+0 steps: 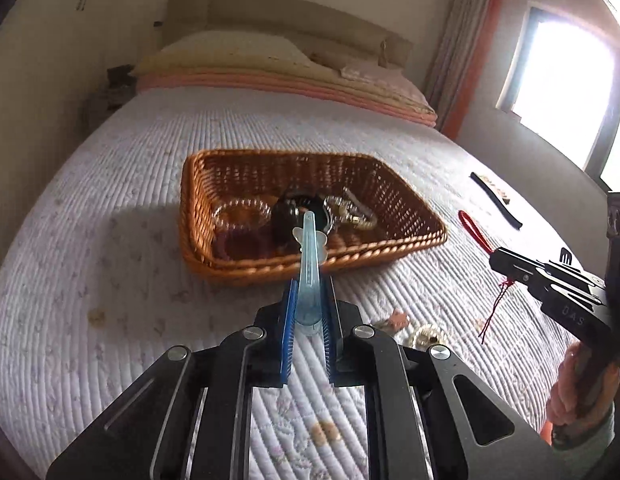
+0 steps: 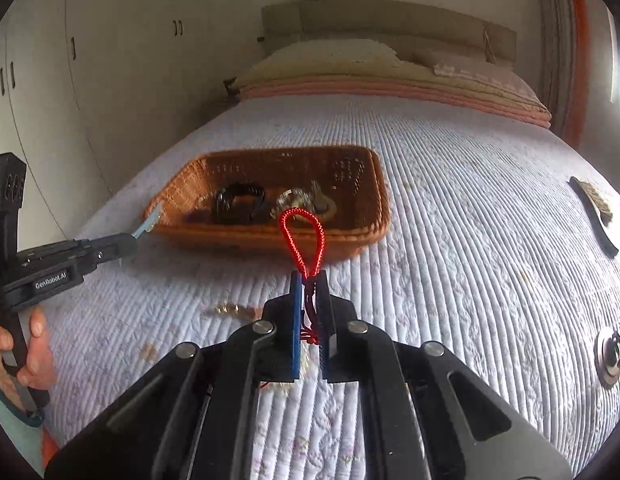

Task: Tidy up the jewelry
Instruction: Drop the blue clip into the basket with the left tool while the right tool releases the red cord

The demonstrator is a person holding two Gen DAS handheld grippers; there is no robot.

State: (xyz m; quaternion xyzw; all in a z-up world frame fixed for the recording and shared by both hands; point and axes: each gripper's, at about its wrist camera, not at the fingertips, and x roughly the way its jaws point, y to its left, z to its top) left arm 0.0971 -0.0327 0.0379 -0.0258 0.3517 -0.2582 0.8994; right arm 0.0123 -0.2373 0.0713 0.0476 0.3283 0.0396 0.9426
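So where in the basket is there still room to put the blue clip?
The wicker basket has bare floor along its far wall. Its near half is crowded: clear bead bracelet, black watch and pearl pieces. The left tongs hold the blue hair clip over the near rim.

The left tongs (image 1: 308,280) are made of black plastic, and blue ribbed pads (image 1: 286,344) are fitted on the inner sides. Round silver screws are seen on the black arms. The right tongs (image 2: 308,280) are built the same way. White letters, "GenRobot.AI", are printed on the side of the left tongs. Each black handle is gripped by a bare hand (image 2: 27,354), and a grey-green sleeve is worn.
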